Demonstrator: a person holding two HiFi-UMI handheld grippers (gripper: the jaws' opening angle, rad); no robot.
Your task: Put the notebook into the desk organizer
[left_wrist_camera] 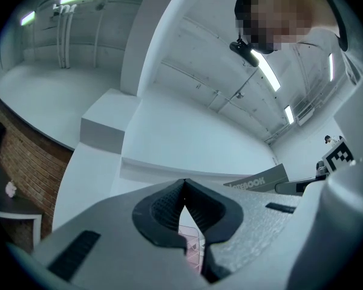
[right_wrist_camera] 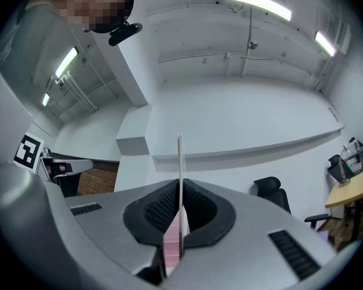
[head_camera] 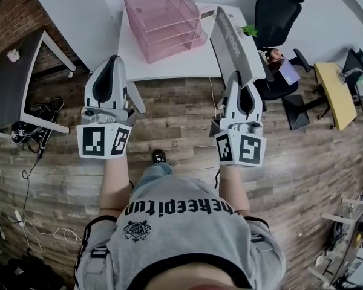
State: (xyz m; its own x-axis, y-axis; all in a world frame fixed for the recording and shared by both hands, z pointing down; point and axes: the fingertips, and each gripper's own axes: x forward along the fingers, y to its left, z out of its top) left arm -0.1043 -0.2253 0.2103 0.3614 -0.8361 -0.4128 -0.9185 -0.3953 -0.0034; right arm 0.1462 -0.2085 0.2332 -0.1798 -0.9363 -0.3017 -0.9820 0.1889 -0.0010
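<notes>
The pink wire desk organizer [head_camera: 166, 20] stands on the white table [head_camera: 169, 70] ahead of me. In the head view, my right gripper [head_camera: 239, 78] is shut on the lower edge of the grey notebook [head_camera: 230, 44], which stands tilted on edge above the table's right side. The right gripper view shows the notebook edge-on [right_wrist_camera: 179, 162], pinched between the pads of that gripper [right_wrist_camera: 180, 189]. My left gripper [head_camera: 112, 62] hovers over the floor before the table's left front, shut and holding nothing. Its pads meet at the tip in the left gripper view [left_wrist_camera: 183, 189], where the notebook [left_wrist_camera: 257, 182] shows to the right.
A black office chair [head_camera: 278, 11] and a small green plant [head_camera: 250, 30] are at the table's right. A yellow table [head_camera: 336, 92] stands far right, a dark desk [head_camera: 12, 89] far left. Cables [head_camera: 36, 116] lie on the wooden floor.
</notes>
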